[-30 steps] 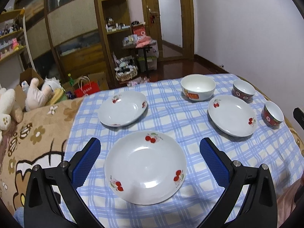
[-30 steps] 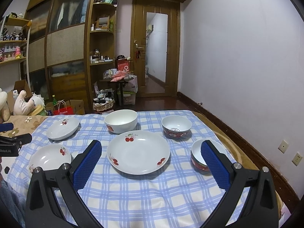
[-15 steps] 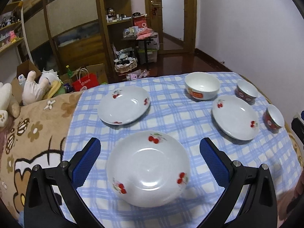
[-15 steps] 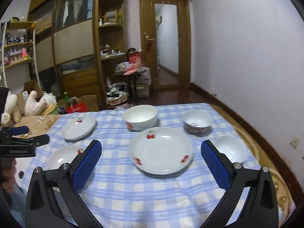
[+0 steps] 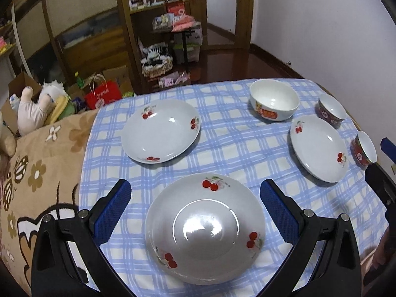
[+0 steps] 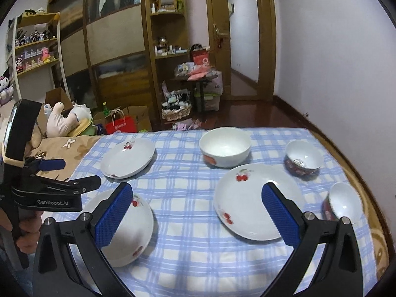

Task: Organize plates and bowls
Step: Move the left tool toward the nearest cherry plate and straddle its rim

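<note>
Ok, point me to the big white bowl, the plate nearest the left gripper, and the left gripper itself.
big white bowl (image 6: 224,146), right wrist view, inner floor
nearest plate (image 5: 205,227), left wrist view, centre well
left gripper (image 5: 195,212), left wrist view, midway between fingertips

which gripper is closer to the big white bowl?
Right. The right gripper hangs over the table's middle, the big white bowl straight ahead. The left gripper sits over the near-left plate, farther off.

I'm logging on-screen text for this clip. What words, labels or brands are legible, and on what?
"GenRobot.AI": white print on the black body of the left gripper, seen from the right wrist.
Red paper shopping bag on the floor: white logo, too blurred to read.
Large white bowl: red-orange label, unreadable.
</note>
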`<state>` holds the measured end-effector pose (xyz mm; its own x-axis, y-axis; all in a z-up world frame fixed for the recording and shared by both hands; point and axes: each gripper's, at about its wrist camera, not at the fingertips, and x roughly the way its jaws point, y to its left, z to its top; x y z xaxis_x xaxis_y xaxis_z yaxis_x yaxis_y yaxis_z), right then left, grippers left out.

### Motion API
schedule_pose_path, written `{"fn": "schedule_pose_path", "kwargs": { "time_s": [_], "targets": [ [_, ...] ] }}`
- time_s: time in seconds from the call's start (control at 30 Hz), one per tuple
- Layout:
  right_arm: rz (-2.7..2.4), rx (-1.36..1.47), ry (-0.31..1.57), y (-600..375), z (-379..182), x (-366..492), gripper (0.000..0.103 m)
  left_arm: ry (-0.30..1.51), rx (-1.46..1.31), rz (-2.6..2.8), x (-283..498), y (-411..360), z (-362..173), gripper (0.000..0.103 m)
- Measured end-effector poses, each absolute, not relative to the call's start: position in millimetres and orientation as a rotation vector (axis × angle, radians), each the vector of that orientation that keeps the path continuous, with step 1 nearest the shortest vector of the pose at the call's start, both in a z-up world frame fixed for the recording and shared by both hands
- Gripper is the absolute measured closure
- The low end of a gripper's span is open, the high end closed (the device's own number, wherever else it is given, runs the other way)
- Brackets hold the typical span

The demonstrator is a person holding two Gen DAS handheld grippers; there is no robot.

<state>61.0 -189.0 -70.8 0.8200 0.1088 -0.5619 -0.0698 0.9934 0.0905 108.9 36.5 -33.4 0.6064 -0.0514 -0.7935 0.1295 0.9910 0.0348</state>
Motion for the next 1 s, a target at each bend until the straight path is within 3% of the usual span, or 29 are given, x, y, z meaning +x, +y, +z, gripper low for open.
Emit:
{"fn": "schedule_pose_path", "kwargs": {
  "time_s": [1.0],
  "targets": [
    [0.258,-0.008,0.87,-133,-186,123,0.001,1.306,-0.004,0.032,160,82,-135,0.001]
  ]
}}
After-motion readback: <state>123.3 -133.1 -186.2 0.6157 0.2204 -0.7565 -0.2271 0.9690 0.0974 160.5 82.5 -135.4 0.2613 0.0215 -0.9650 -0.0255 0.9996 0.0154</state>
